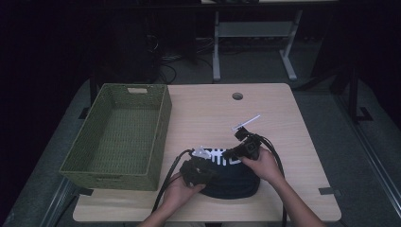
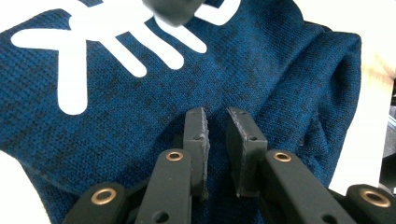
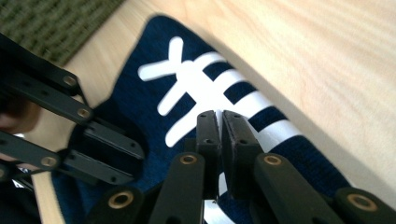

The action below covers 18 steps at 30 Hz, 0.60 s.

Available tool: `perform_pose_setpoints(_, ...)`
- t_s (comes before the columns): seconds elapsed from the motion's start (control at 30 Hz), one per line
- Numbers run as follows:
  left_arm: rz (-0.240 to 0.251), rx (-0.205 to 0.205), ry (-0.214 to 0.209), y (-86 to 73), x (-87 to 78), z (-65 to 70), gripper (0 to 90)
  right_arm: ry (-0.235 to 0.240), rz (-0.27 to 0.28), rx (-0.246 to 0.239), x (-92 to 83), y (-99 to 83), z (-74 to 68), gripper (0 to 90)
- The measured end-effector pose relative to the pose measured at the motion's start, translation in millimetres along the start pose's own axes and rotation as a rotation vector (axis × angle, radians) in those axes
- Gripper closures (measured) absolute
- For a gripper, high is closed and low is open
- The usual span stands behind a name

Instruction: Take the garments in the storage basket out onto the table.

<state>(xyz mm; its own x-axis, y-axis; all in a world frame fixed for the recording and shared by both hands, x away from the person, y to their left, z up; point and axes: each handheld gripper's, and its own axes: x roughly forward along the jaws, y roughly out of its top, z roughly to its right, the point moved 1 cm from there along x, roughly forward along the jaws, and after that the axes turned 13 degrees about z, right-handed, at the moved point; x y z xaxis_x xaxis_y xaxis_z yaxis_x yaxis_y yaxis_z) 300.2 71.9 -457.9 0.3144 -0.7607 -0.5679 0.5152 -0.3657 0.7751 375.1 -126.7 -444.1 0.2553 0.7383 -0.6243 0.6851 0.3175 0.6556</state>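
Observation:
A dark blue knit garment with a white fishbone print lies bunched on the wooden table near its front edge. In the left gripper view the garment lies right under my left gripper, whose pads stand a narrow gap apart with blue knit between them. In the high view my left gripper is at the garment's left side. My right gripper is at its far right edge. Seen in its own view, the right gripper is shut, tips over the white stripes of the garment.
An empty green woven basket stands on the left half of the table, close to the garment; its weave is seen at the top left of the right gripper view. A round cable hole is at the table's far edge.

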Motion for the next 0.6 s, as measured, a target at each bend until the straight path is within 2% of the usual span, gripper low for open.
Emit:
perform_pose_setpoints(0.07,0.0,0.0,0.0,0.0,0.0,-0.2,78.1,-0.01,0.002,0.005,2.5,-2.8,1.7,89.0)
perform_pose_setpoints(0.27,0.0,0.002,0.0,0.0,0.1,-0.1,78.1,-0.011,0.008,0.007,3.4,-4.5,3.1,89.4)
perform_pose_setpoints(0.37,-0.001,0.003,0.001,0.0,-0.2,0.0,78.0,0.012,0.02,0.021,0.6,-3.9,2.5,83.6)
perform_pose_setpoints(0.47,0.001,0.003,0.001,-0.1,-0.2,0.0,77.7,0.022,0.054,0.024,-10.0,-2.7,1.2,81.5)
perform_pose_setpoints(0.57,-0.001,0.004,-0.002,-0.5,-0.8,-0.6,77.6,-0.002,0.083,0.031,-22.4,-3.1,4.5,81.4)
perform_pose_setpoints(0.6,0.007,-0.006,-0.002,-0.8,-0.4,-0.2,77.6,-0.01,0.092,0.036,-26.2,-3.6,6.9,81.2)
